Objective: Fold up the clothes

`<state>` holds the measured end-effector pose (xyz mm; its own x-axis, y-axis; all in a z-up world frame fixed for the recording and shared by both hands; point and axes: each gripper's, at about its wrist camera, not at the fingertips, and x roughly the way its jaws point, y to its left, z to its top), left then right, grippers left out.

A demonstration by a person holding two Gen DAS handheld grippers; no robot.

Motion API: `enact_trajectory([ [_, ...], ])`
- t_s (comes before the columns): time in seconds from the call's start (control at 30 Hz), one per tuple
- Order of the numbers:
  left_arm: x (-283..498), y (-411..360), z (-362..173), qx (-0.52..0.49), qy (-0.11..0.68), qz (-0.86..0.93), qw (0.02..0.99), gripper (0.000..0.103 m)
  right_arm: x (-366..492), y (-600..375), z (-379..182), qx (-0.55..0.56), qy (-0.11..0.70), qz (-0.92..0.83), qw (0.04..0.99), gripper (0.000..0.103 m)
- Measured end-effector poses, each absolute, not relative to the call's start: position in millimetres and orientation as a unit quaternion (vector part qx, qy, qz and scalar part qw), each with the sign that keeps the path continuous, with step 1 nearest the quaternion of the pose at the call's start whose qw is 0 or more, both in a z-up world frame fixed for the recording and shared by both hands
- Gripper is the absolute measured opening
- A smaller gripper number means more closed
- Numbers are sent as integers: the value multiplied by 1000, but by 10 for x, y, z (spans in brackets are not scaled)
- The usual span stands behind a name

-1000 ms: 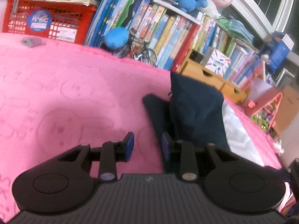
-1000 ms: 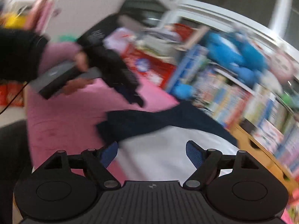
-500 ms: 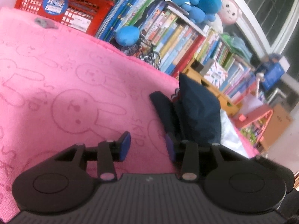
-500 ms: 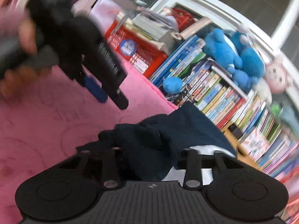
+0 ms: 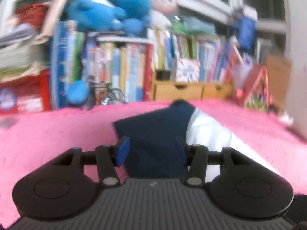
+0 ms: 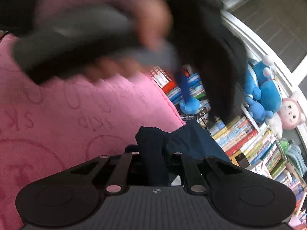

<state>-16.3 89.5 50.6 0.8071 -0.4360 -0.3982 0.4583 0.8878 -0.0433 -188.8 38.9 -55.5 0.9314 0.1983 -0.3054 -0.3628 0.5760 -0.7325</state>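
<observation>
Gripping navy cloth (image 6: pixel 153 153), R tool (image 6: pixel 153 161); L tool (image 5: pixel 150 149) agape.

Left gripper (image 5: pixel 150 150) held low and level, jaws spread wide, blue pads (image 5: pixel 122 151) well apart, nothing pinched between. Right gripper (image 6: pixel 153 164) with jaws drawn in tight, clamped on dark cloth (image 6: pixel 153 153) bunched between them. Above and ahead of it, blurred left hand (image 6: pixel 145 28) wrapped round a grey handle.

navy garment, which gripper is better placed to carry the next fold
Right. The right gripper is already shut on the navy garment, while the left gripper is open, with nothing pinched.
</observation>
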Motion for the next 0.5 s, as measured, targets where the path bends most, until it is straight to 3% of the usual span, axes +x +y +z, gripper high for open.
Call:
enact_trajectory([
  [0.1, 27, 731, 360, 64, 233, -213, 947, 50, -1935, 355, -479, -422, 94, 180, 884, 24],
  [0.23, 32, 817, 175, 74, 253, -179, 948, 51, -2126, 20, -189, -339, 114, 257, 898, 63],
  [0.37, -73, 998, 136, 93, 253, -126, 955, 50, -2313, -443, 6, -274, 135, 252, 918, 67],
  [0.5, -463, 1124, 389, 64, 195, -94, 974, 49, -2407, -1023, 113, -213, 168, 178, 946, 69],
])
